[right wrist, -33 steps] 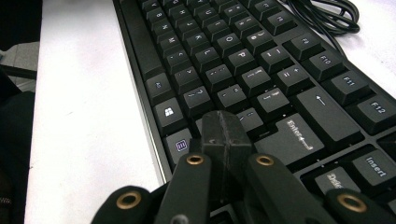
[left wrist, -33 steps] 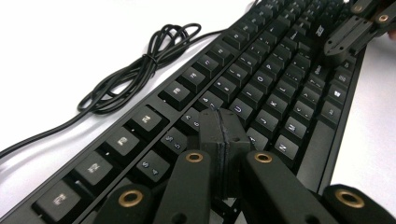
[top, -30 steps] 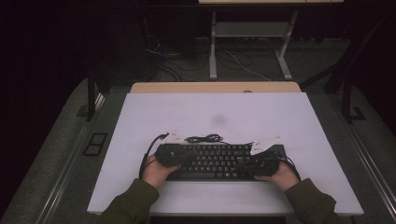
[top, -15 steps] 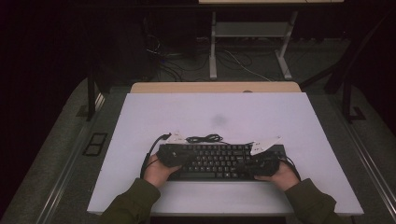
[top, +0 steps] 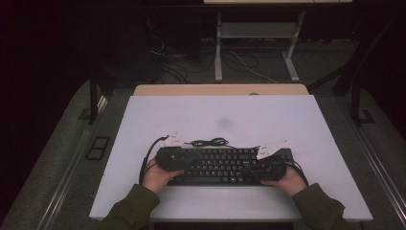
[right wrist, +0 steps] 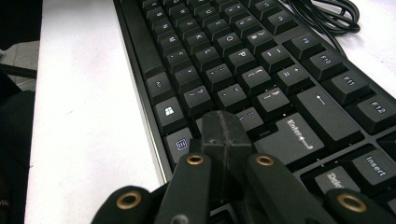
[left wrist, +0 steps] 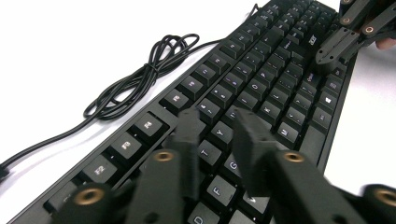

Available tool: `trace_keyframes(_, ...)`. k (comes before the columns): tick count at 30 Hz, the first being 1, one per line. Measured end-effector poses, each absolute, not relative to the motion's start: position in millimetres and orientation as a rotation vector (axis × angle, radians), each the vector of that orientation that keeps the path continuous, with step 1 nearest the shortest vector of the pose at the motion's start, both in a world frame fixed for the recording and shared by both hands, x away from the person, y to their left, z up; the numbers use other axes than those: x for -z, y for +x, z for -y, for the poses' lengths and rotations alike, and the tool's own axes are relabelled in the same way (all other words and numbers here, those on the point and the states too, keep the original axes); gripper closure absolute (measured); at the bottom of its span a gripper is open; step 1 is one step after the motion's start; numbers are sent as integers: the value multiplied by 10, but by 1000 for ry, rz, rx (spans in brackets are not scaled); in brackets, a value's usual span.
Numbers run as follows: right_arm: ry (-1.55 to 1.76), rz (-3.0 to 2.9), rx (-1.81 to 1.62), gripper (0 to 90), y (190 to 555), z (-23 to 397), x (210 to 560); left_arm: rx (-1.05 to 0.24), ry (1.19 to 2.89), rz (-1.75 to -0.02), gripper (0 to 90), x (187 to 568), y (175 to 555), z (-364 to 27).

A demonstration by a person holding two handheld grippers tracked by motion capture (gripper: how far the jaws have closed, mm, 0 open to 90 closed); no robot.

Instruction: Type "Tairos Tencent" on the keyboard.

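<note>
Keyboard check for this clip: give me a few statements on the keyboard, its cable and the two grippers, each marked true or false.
1. The keyboard lies flat on the white table. True.
2. The right gripper has its jaws spread wide. False: they are pressed together, tips over the keys near Enter.
3. The left gripper has a gap between its jaws, which have just been opening, with nothing between them. True.
4. The cable is stretched out straight. False: it lies in a loose bundle beside the function-key row.
5. The keyboard is white. False: it is black.

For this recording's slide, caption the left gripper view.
Left gripper, jaws slightly parted, hovers over a black keyboard beside its coiled cable.
</note>
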State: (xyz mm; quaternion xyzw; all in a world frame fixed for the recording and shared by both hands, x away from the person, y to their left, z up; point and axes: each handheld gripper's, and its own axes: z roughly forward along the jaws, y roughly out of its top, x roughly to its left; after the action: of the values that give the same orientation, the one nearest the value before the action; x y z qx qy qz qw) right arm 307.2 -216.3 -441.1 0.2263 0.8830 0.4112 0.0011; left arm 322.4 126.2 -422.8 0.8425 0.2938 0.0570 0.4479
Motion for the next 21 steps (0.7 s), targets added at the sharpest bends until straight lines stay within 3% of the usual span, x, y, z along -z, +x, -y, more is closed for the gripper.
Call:
trace_keyframes(4,709,-2770,-1290,894,3071,2162,4411,-152,2080,-724,512,4220,3201,-1306)
trace_keyframes(8,710,-2771,-1293,894,3072,2163,4413,-183,2074,-764,225,4241,3180,-1353)
trace_keyframes(21,710,-2764,-1313,893,3074,2169,4380,-180,2050,-772,184,4257,3161,-1453)
